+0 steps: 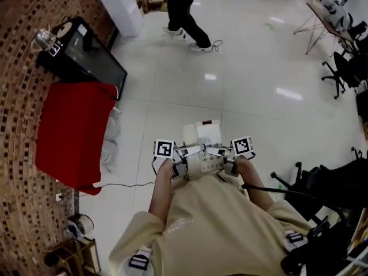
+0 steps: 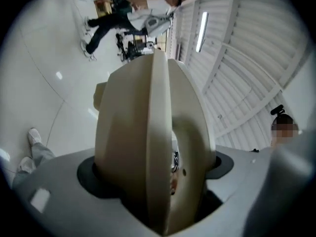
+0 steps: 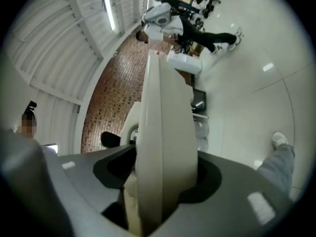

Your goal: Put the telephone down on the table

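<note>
In the head view a cream telephone (image 1: 202, 135) with a red mark on top hangs in the air close in front of my chest, above the white floor. My left gripper (image 1: 183, 156) is on its left side and my right gripper (image 1: 227, 156) on its right, both shut on it. In the left gripper view (image 2: 159, 63) and the right gripper view (image 3: 159, 68) cream surfaces pressed tight together fill the middle; I cannot separate jaw from telephone there. A table under a red cloth (image 1: 72, 131) stands to my left by the brick wall.
A black cabinet (image 1: 92, 56) with a silver pot on it stands beyond the red table. A white box (image 1: 122, 7) is farther back, and a person (image 1: 185, 13) walks across the floor there. Black office chairs (image 1: 336, 183) crowd the right side.
</note>
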### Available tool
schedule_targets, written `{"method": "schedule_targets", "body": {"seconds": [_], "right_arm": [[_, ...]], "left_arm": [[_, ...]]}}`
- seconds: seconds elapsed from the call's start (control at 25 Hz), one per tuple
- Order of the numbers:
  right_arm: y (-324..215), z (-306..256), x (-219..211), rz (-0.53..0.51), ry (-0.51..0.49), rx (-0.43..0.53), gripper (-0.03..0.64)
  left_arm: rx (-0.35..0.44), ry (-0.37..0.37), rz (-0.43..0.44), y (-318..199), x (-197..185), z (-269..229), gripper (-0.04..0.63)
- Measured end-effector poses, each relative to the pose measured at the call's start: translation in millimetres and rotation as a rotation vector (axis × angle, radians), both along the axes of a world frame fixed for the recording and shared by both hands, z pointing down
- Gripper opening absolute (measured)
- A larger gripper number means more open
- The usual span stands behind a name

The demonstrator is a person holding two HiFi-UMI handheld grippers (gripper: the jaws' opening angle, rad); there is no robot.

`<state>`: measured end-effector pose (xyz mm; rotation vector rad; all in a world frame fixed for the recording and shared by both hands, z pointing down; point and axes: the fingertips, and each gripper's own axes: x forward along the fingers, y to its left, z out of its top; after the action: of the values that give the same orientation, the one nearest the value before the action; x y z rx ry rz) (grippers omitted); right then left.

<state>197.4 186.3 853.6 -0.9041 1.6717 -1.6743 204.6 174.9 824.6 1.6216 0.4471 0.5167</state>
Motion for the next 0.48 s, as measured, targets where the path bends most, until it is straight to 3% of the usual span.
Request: {"method": "schedule_targets", "body": {"seconds": [0.08, 0.16, 0.24, 0.32, 0.48], "right_arm": [[-90.2, -12.9, 23.0, -0.185, 0.023, -0.001, 0.261], [-153.3, -25.6, 31.7, -0.335, 0.073, 0.087, 0.261], [-170.2, -38.0, 24.4, -0.441, 0.053, 0.054, 0.261], [-176.1, -49.7, 19.9, -0.522, 0.021, -0.006, 0.261], [-234.6, -62.7, 14.8, -0.694, 0.064, 0.142, 0.262]], "left_arm": [[0.031, 0.083, -0.169, -93.9, 23.1, -11.5, 0.46], [-0.049, -0.014, -0.333, -145.7, 22.9, -26.7, 0.461], [-0.106, -0.101, -0.461, -161.4, 11.5, -32.3, 0.461], [-0.1, -0.114, -0.555, -171.9, 6.8, -36.0, 0.46], [-0.098, -0.111, -0.709, -219.9, 1.6, -60.1, 0.461]]}}
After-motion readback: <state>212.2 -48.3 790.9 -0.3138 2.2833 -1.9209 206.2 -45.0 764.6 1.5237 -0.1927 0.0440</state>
